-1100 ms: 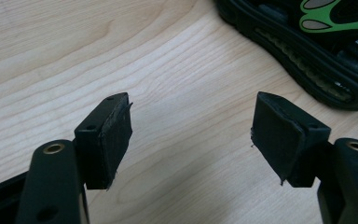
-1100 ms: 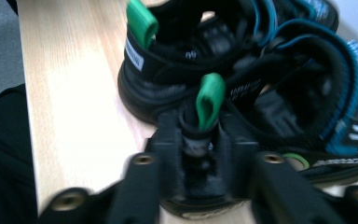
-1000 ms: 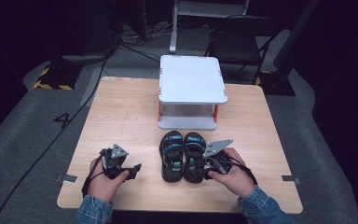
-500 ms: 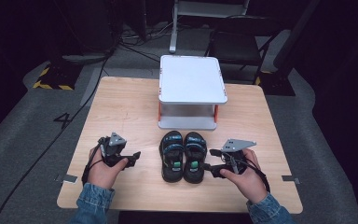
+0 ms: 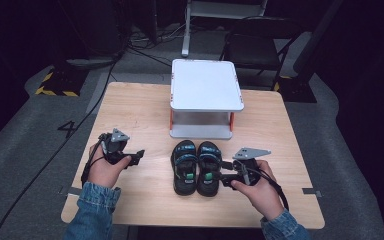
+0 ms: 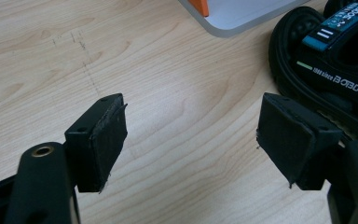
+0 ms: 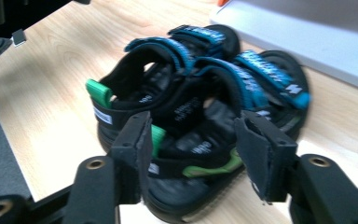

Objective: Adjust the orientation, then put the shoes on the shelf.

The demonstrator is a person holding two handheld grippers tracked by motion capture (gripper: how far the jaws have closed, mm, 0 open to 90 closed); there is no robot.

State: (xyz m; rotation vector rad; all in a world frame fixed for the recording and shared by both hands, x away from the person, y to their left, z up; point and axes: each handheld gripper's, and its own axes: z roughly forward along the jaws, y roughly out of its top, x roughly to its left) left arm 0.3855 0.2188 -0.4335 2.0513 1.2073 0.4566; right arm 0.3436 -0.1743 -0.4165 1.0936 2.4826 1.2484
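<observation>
Black strappy sandals [image 5: 196,166] on pale wood table [image 5: 140,110]; left tool [image 5: 139,155] spread, right tool [image 5: 223,178] spread, closing beside sandals

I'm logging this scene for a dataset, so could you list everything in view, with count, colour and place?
Sandals: two, black with blue straps and green heel tabs, side by side at the table's near middle.
Shelf stand: one, white with orange posts, behind the sandals.
Table: one, light wood, under all.
Chair: one, dark, on the floor beyond the table.
Left tongs: one, black, open over bare wood left of the sandals, jaws just opened further.
Right tongs: one, black, jaws just closed further, astride the nearer sandal's heel, pads not pressing.
Hands: two, denim sleeves, near edge.
</observation>
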